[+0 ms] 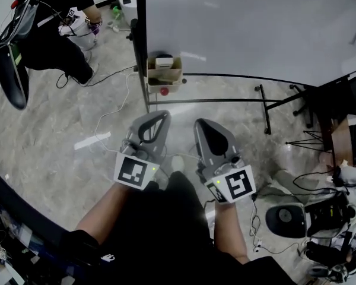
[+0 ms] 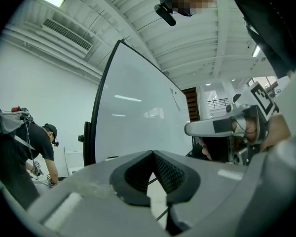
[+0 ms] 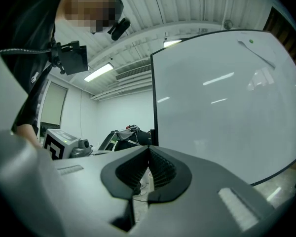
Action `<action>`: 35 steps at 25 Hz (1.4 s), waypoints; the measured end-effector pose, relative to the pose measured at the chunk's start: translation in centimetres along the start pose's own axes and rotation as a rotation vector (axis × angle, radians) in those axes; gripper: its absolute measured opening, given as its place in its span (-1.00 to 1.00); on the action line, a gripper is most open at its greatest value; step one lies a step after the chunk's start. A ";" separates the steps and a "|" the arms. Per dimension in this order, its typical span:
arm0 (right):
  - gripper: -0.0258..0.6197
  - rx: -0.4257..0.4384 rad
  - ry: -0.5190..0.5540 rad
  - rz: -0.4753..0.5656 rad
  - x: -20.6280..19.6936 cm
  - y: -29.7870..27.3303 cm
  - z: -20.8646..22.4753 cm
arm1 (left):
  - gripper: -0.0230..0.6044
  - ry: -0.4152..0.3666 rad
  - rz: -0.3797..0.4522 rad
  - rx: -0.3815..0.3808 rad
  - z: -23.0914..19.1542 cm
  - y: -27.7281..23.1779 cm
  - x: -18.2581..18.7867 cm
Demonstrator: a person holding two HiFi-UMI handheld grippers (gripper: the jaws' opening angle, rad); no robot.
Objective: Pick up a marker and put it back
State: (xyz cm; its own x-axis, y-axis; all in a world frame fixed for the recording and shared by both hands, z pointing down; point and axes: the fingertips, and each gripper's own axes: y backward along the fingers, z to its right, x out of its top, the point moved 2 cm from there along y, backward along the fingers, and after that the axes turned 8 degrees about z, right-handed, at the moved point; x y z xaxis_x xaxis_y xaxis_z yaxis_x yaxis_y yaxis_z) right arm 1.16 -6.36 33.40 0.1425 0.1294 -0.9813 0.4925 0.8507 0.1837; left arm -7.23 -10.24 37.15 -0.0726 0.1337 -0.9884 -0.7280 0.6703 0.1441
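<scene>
A small cardboard box [image 1: 164,70] hangs at the lower left corner of the whiteboard [image 1: 255,22], with a white item in it and a red knob-like thing [image 1: 164,91] just under it. I cannot make out a single marker in it. My left gripper [image 1: 164,115] and right gripper [image 1: 200,124] are side by side below the box and point towards it, a short way off. Both are shut with nothing between the jaws. The left gripper [image 2: 153,153] faces the whiteboard [image 2: 138,117] edge-on. The right gripper [image 3: 148,150] has the whiteboard [image 3: 227,107] to its right.
The whiteboard's black stand legs [image 1: 273,105] spread over the floor at right. White cables [image 1: 107,123] trail across the floor. A person in black [image 1: 59,34] bends over a white bucket [image 1: 83,35] at upper left. Dark equipment [image 1: 326,218] crowds the right side.
</scene>
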 end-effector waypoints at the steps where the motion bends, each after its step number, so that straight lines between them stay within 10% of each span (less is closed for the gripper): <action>1: -0.89 0.012 -0.001 -0.001 0.0 -0.2 0.5 | -0.92 -0.002 0.003 0.007 0.0 -0.5 0.0; 20: -0.89 0.163 0.000 -0.016 -1.7 -4.4 3.6 | -0.91 -0.080 -0.059 0.159 -2.9 -3.4 -3.7; 35: -0.89 0.191 -0.020 -0.054 -2.9 -4.6 7.2 | -0.50 -0.186 -0.157 0.170 -3.6 -7.4 -7.4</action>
State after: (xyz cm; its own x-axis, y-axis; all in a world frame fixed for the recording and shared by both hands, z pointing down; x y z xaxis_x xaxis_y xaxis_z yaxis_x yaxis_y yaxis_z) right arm 4.69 -14.29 35.84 0.1276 0.0746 -0.9890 0.6532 0.7441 0.1404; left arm -3.73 -18.81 43.23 0.1696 0.1394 -0.9756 -0.5949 0.8037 0.0114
